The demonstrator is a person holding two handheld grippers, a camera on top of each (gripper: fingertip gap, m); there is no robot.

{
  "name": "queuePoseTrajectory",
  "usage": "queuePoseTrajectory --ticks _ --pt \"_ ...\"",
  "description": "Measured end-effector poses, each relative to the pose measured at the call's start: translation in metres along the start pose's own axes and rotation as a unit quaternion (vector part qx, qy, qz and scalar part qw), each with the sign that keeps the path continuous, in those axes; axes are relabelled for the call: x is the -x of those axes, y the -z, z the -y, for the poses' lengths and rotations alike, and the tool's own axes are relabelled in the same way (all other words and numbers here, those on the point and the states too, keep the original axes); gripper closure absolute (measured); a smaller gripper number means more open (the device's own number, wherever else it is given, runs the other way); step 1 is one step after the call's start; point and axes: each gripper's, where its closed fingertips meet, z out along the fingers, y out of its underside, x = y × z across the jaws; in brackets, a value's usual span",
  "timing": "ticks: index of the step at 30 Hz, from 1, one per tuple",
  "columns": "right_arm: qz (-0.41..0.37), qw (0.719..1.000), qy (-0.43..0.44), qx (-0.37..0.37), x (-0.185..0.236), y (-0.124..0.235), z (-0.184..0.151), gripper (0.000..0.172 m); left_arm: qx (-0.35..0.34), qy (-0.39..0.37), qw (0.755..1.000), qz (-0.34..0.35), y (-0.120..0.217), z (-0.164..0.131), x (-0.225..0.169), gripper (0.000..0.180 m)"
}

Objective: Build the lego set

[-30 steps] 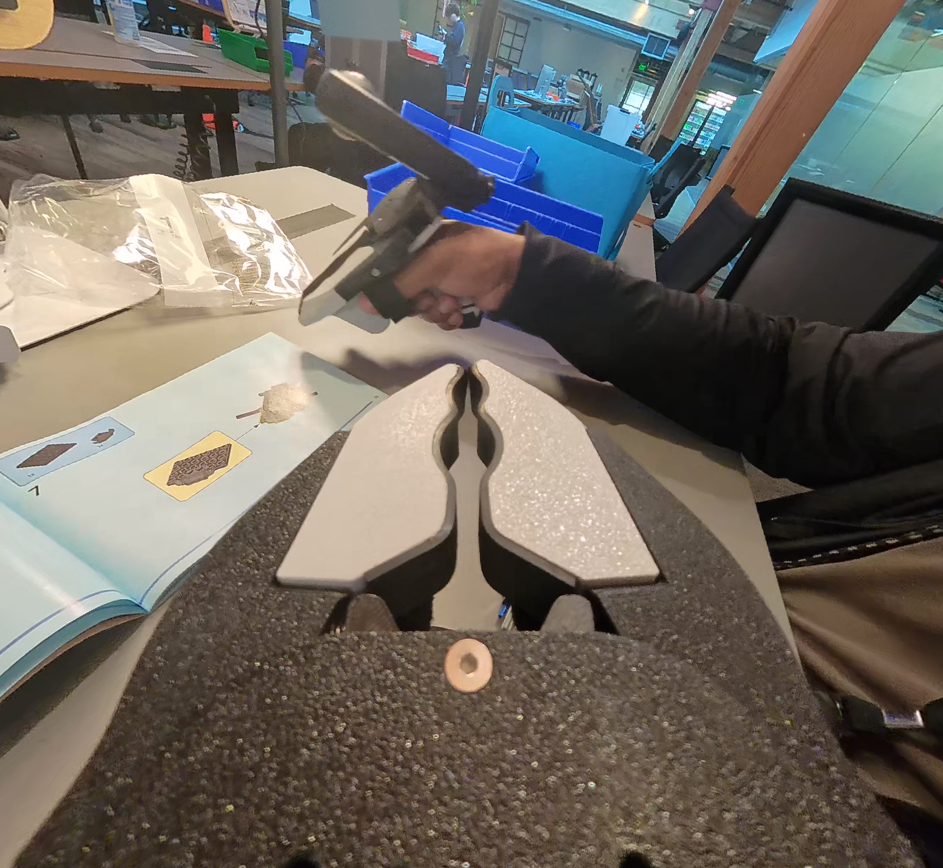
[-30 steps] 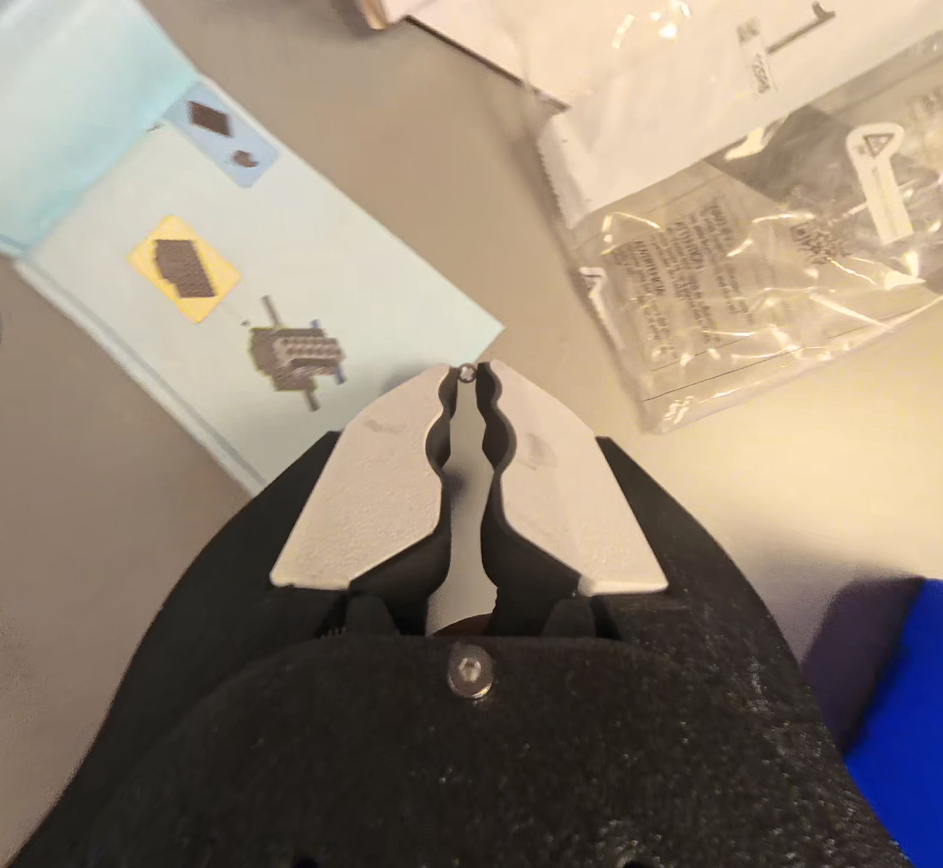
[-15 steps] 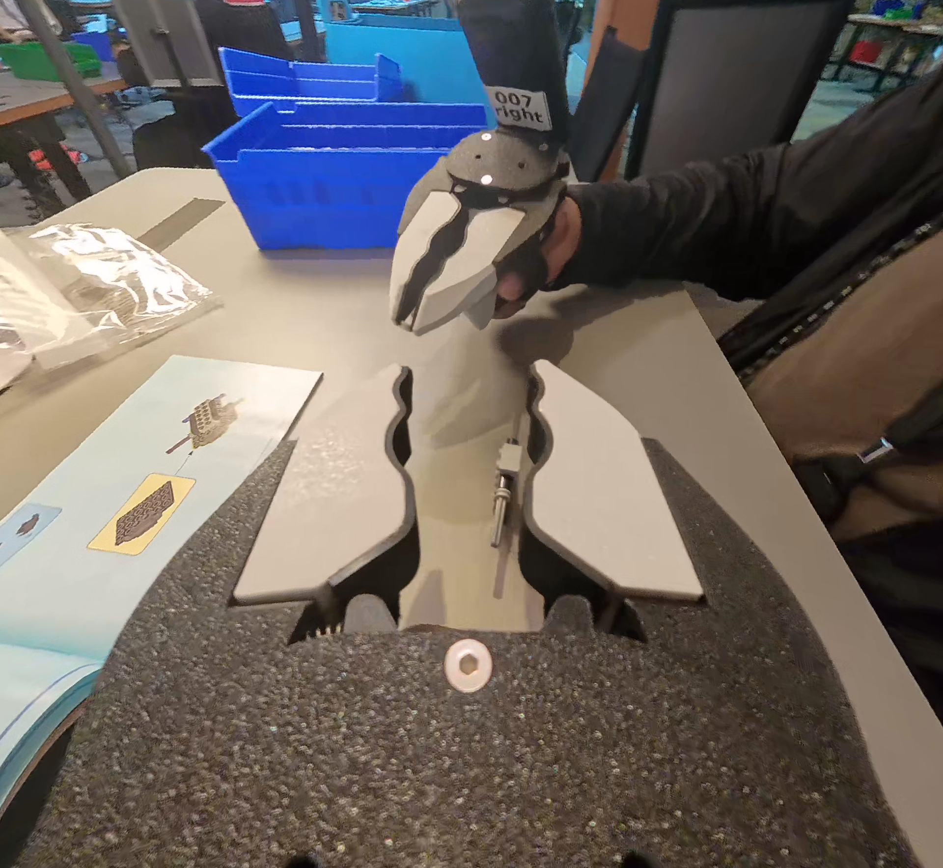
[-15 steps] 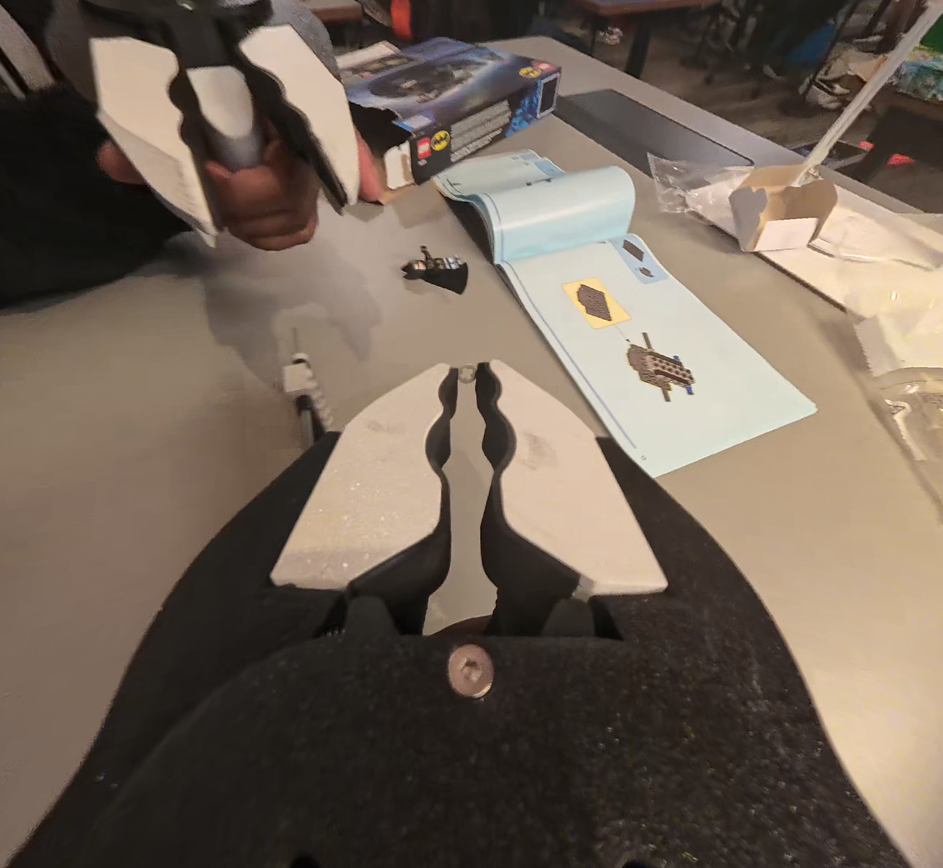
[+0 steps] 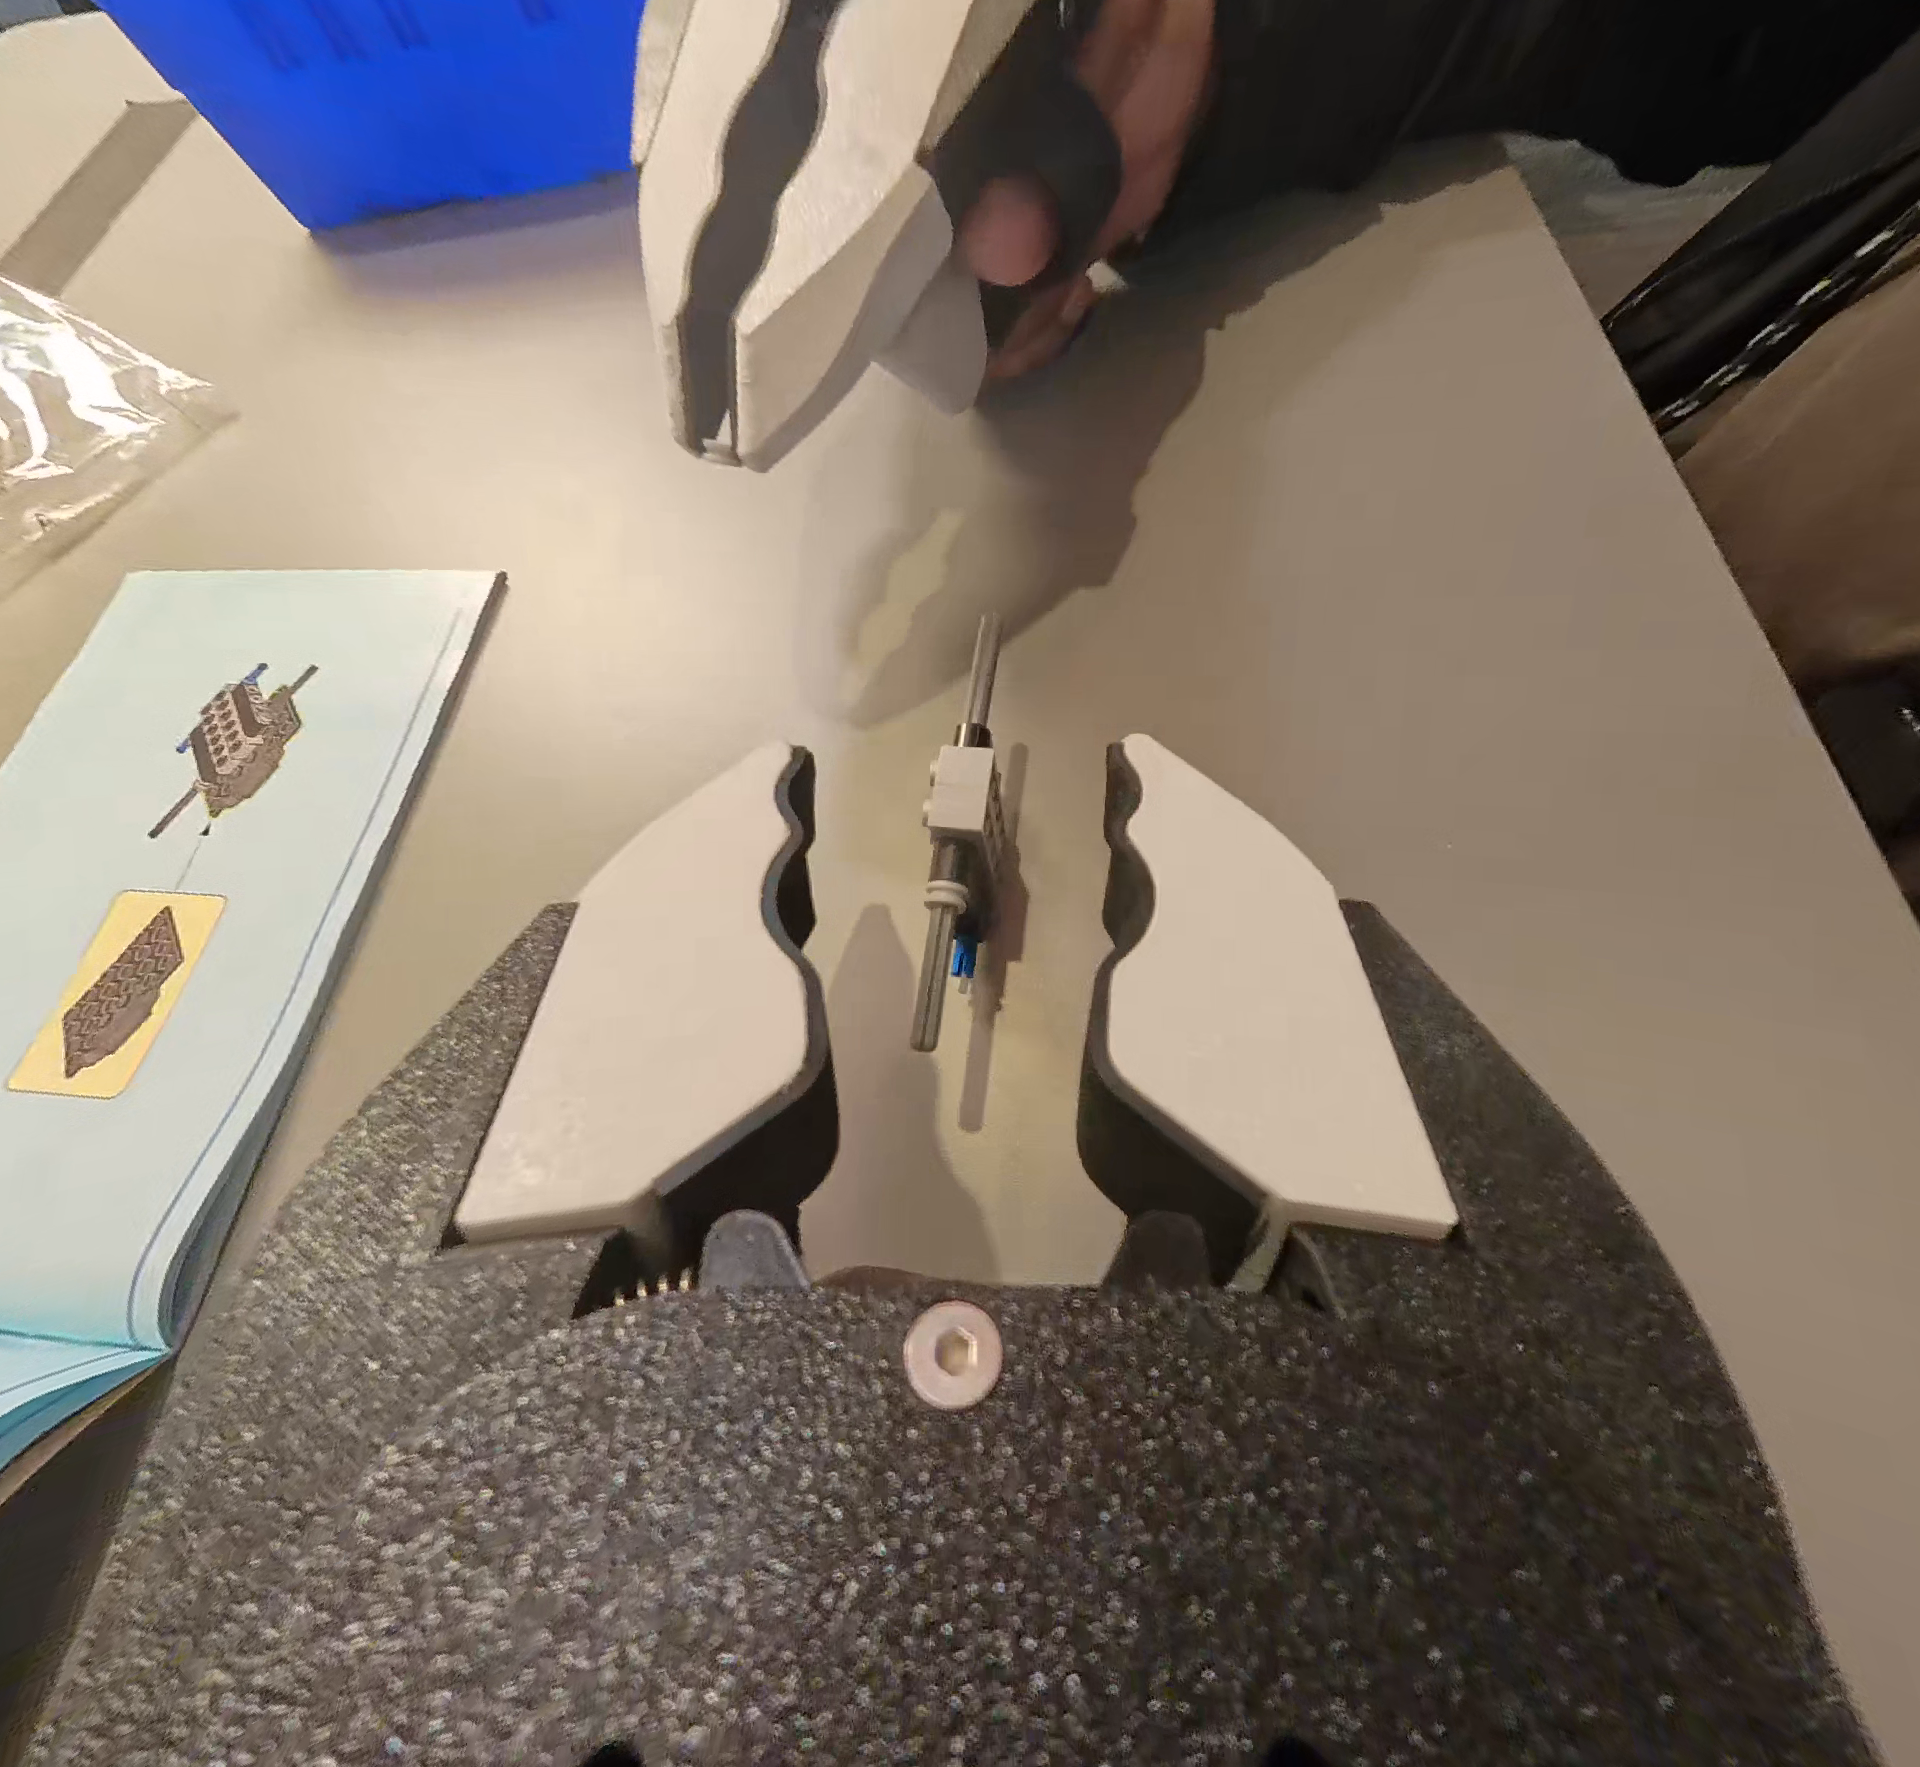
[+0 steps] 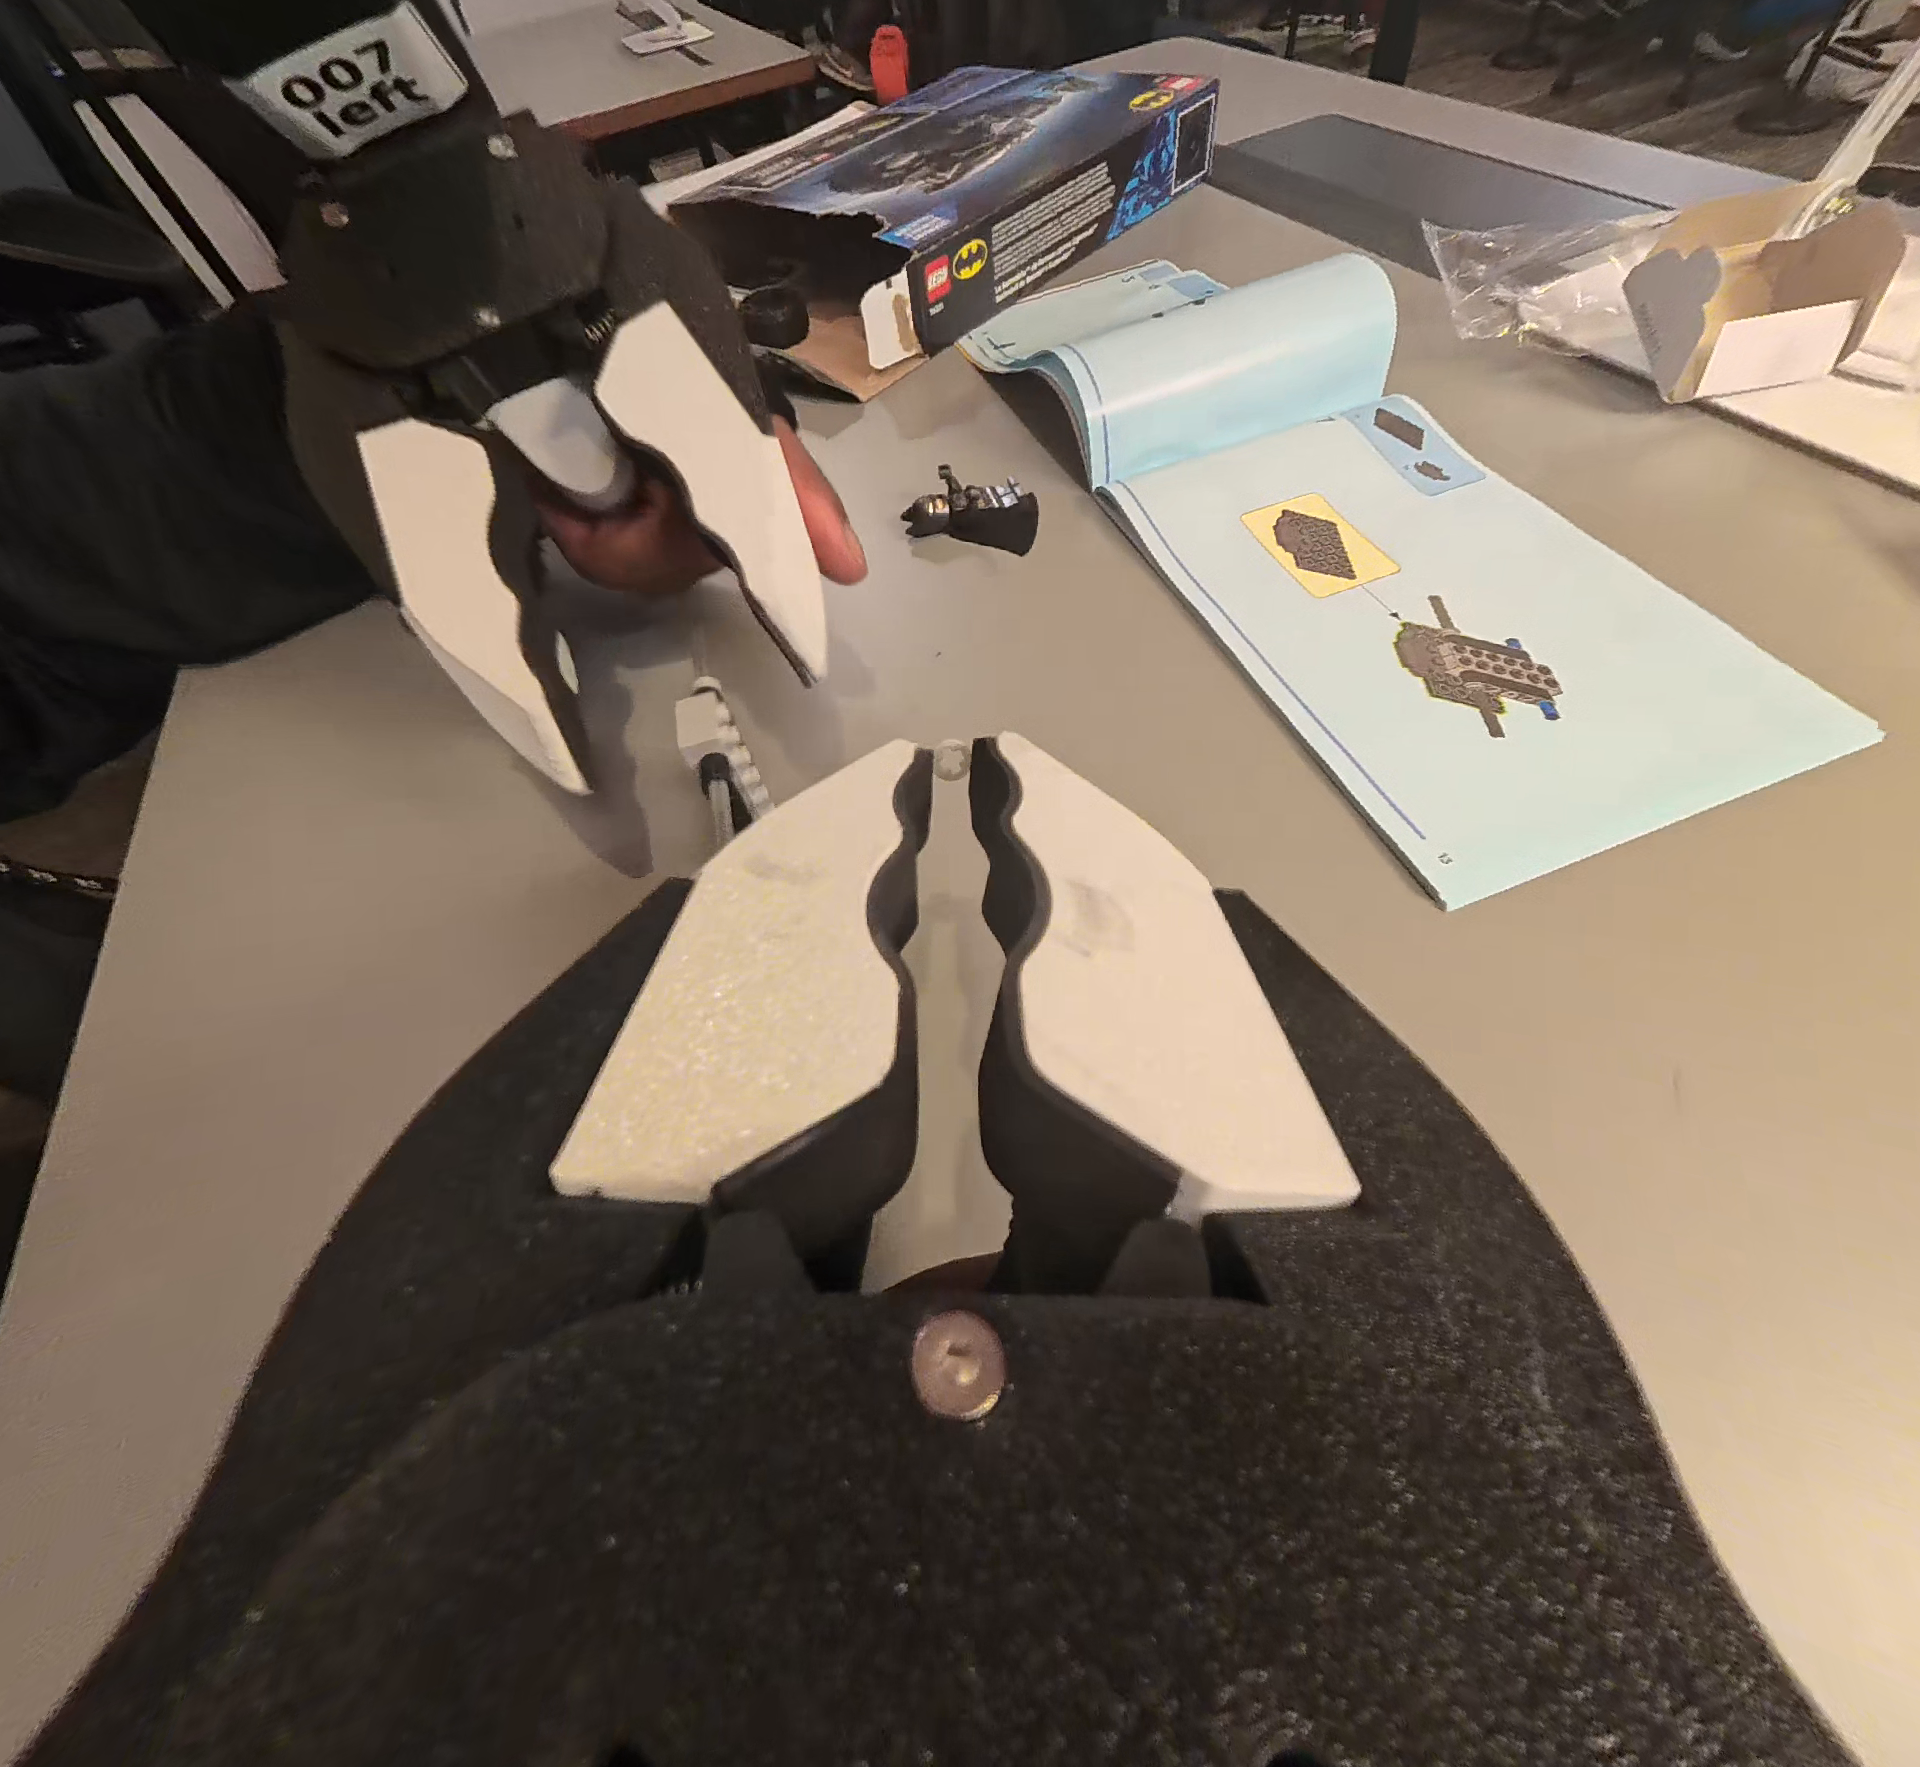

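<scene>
My left tool (image 5: 958, 761) is spread wide around a grey brick-and-axle assembly (image 5: 961, 818) on the desk (image 5: 1299, 574), pads clear; my right tool (image 6: 951, 756) pinches a small white ring (image 6: 950, 761).

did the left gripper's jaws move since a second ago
Yes. The left gripper had its fingers nearly touching; now they stand wide apart on either side of the small grey brick-and-axle piece lying on the table, touching neither finger.

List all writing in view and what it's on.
I won't copy wording; here is where it stands.
White label on left gripper: printed characters.
Dark box: logos, small print.
Booklet: tiny page number.
Bag: nothing legible, blurred.
</scene>
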Motion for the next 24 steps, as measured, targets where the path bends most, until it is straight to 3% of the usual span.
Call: queuePoseTrajectory --ticks 11,16,18,24 --pt "0.057 0.998 -0.015 0.018 0.02 -0.004 -0.006 0.164 0.042 -0.021 0.999 0.017 -0.011 -0.008 0.001 0.135" --pt "0.068 0.997 -0.013 0.018 0.024 -0.004 -0.006 0.164 0.046 -0.027 0.998 0.014 -0.02 -0.007 -0.002 0.148" --pt "0.069 0.997 -0.016 0.015 0.024 -0.003 -0.005 0.164 0.053 -0.027 0.998 0.022 -0.022 -0.009 0.0 0.161" --pt "0.076 0.997 -0.022 0.009 0.024 -0.002 -0.004 0.164 0.059 -0.033 0.997 0.025 -0.016 -0.013 0.001 0.146"
